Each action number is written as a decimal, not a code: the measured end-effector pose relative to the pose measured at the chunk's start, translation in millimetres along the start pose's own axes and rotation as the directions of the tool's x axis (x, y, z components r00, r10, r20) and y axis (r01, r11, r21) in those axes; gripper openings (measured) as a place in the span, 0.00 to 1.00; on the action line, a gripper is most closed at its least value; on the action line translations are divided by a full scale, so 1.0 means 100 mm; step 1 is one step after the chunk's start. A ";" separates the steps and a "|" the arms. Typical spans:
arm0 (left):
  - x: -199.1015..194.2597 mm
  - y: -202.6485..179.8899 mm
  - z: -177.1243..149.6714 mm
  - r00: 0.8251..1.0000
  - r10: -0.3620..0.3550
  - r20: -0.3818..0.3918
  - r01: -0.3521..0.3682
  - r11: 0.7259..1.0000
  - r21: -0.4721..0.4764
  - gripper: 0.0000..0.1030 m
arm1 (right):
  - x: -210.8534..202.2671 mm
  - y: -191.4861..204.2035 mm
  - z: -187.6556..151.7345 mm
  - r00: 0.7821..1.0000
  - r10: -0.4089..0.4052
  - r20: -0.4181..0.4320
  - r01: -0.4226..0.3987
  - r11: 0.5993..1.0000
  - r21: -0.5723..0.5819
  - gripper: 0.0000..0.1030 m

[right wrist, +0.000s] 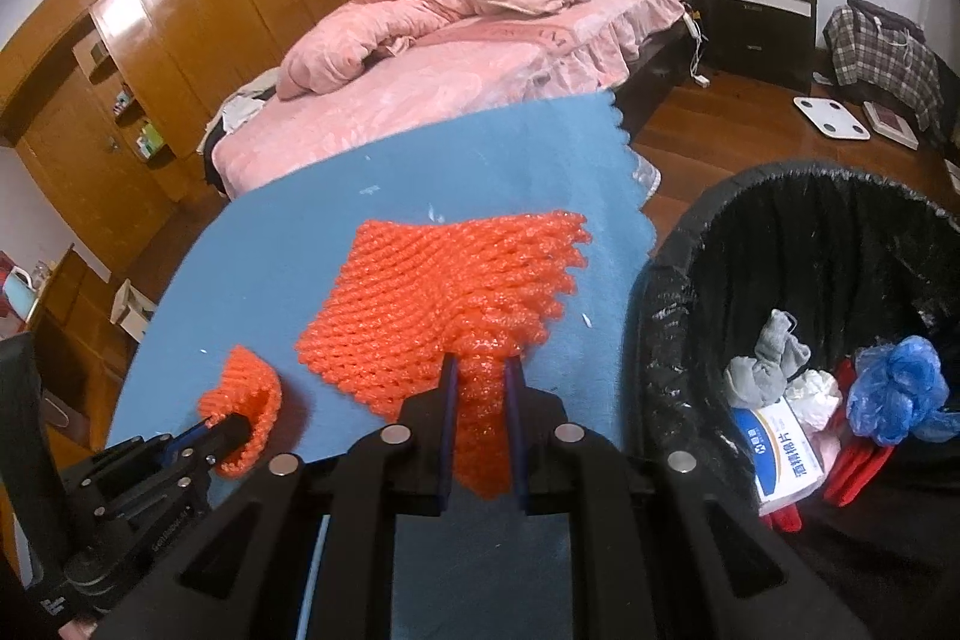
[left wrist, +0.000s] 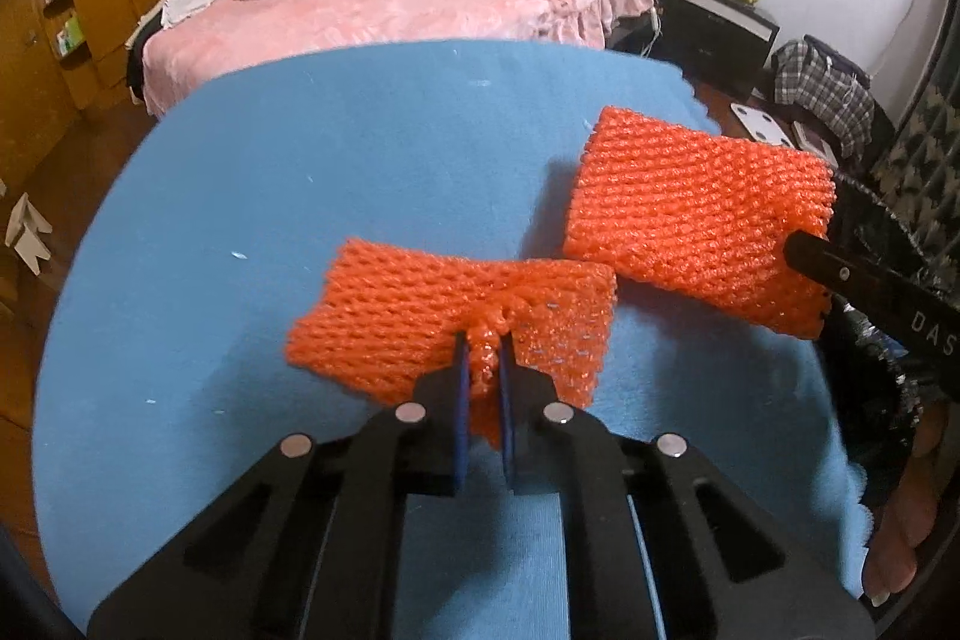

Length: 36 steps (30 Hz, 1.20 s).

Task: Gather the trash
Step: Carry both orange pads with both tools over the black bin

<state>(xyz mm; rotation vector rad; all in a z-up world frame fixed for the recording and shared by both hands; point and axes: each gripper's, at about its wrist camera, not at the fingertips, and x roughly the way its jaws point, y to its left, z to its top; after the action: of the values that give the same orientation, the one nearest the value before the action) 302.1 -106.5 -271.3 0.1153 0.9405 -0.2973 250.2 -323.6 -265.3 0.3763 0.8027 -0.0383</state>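
Both orange foam nets are pinched: the left gripper [left wrist: 485, 340] is clamped tight on the smaller net [left wrist: 450, 316], the right gripper [right wrist: 483, 367] squeezed on the bigger net [right wrist: 444, 304], both over the blue cloth [right wrist: 312, 232]. The trash bin [right wrist: 678, 280] sits at three o'clock of the right gripper, just beside it, so the right hand's net likely goes in first.

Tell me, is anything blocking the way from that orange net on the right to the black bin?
Nothing visible does. The right tool is pinched on the orange foam net above the blue cloth. The black-lined bin stands open just beside the cloth's edge, with no object in the gap between net and bin.
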 end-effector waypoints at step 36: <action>-1.27 -1.56 0.08 0.986 -0.100 0.137 0.088 0.992 0.087 0.08 | -1.74 -1.03 0.17 0.985 -0.131 0.114 0.131 0.991 0.006 0.14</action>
<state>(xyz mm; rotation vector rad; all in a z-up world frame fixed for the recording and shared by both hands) 190.9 -231.7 -159.1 0.1221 0.7947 -0.4256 122.5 -444.8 -163.7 0.3159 0.7134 -0.1808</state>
